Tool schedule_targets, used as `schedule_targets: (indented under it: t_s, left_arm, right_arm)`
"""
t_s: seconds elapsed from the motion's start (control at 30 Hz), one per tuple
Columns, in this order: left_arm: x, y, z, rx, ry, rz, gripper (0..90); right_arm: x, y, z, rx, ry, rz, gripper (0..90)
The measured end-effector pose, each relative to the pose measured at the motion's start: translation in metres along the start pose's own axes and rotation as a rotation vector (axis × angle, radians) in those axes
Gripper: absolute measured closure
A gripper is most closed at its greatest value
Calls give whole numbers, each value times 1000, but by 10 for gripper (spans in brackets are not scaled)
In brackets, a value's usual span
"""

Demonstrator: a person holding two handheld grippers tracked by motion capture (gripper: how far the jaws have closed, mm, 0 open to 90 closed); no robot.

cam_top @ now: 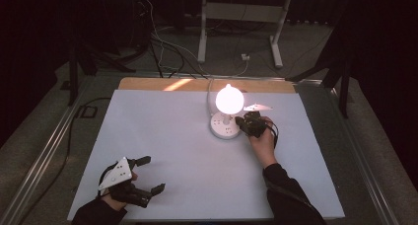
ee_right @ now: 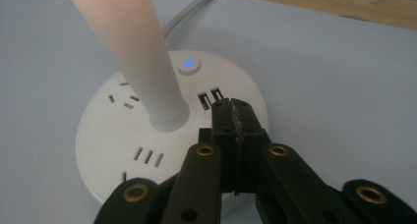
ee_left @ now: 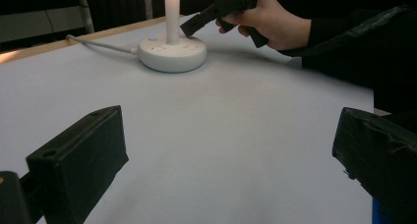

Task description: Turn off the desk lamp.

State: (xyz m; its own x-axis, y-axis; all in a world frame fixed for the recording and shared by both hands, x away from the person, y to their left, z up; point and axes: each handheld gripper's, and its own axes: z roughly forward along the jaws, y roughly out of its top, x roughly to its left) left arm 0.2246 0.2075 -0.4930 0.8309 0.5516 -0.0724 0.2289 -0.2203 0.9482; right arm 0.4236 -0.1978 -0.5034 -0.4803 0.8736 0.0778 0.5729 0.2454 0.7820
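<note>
1. The lamp stands lit toward the far middle of the white worktop, its globe glowing bright above a round white base.
2. The right gripper sits low at that base, fingers pressed tight together with nothing between them, tips resting on the base's top just beside the two USB slots.
3. A small blue button glows on the base, just beyond the tips and a little to their left in the right gripper view.
4. The lamp's stem rises from the base's centre, just left of the closed fingers.
5. A grey cord runs from the base off toward the far edge.
6. The left gripper rests at the near left corner, well apart from the lamp, fingers spread wide and holding nothing.
</note>
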Motion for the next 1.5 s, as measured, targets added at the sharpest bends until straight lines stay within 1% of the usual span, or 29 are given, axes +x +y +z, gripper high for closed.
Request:
schedule_targets:
  t_s: [0.23,0.43,0.47,0.57,0.6,0.63,0.7,0.8,0.83,0.87,1.0,1.03,1.13,1.37,1.47,1.5]
  left_arm:
    - [0,0,0,0,-2,-2,5]
    - [0,0,1,1,-4,-3,5]
    - [0,0,1,1,-4,-3,5]
    - [0,0,0,0,-3,-3,5]
    - [0,0,0,-1,-3,-4,5]
    - [0,0,0,-3,-3,-5,5]
    - [1,0,0,-2,-3,-7,5]
    - [0,0,1,0,-5,-5,5]
    - [0,0,1,0,-5,-4,5]
    - [0,0,1,0,-5,-3,5]
    - [0,0,0,1,-1,-1,5]
    - [0,0,0,0,-1,-2,5]
    - [0,0,0,0,-2,-4,5]
    - [0,0,0,0,-1,-3,5]
    - [0,0,0,1,-2,-3,5]
    - [0,0,1,1,-3,-4,5]
  right_arm:
    - [2,-1,2,-8,-2,-4,894]
    - [3,-6,3,-31,18,-5,895]
    - [3,-7,4,-35,31,-3,895]
    - [5,-6,3,-29,26,-1,894]
    - [5,-7,3,-40,33,-5,894]
    - [4,-7,-1,-64,33,-2,894]
    - [4,-5,-3,-72,34,6,894]
    - [3,0,-8,-82,26,1,894]
    - [4,1,-8,-77,18,-11,894]
    - [4,1,-6,-73,14,-12,894]
    - [4,-2,-2,-63,5,-13,894]
    - [3,-4,0,-57,2,-7,894]
    - [2,-4,0,-54,-5,-7,894]
    - [1,-6,1,-44,-15,-15,894]
    - [0,-8,1,-49,-13,-10,894]
    - [0,-8,1,-48,-13,-15,894]
